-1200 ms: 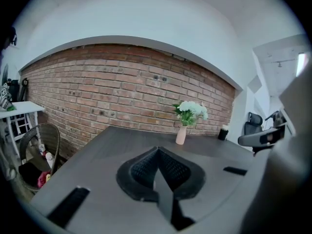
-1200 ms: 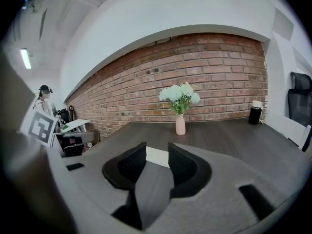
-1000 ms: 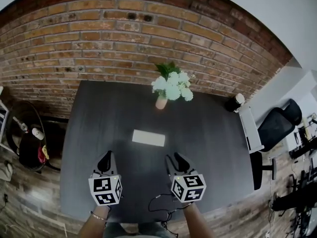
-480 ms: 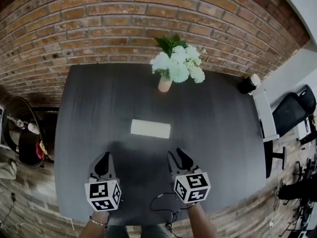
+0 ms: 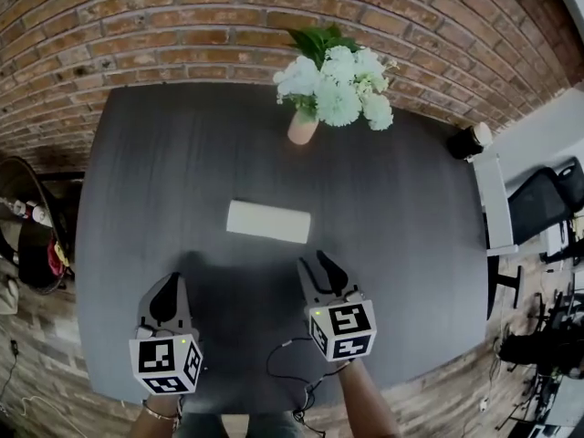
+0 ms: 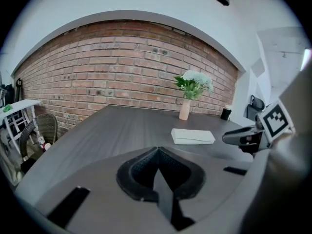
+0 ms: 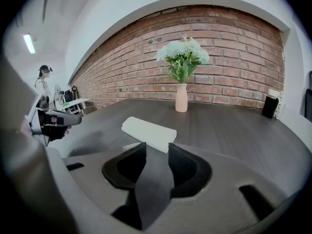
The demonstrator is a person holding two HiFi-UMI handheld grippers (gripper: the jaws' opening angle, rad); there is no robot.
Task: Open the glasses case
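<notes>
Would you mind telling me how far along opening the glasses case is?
Nothing looks done yet: the glasses case lies closed on the table, untouched. In hand: the right gripper, jaws apart, points at the case from just short of it; the left gripper is shut and empty. Left: grip the case and lift its lid.

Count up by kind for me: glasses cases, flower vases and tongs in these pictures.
Glasses case: 1
Flower vase: 1
Tongs: 2, the left tongs and the right tongs
Total: 4
</notes>
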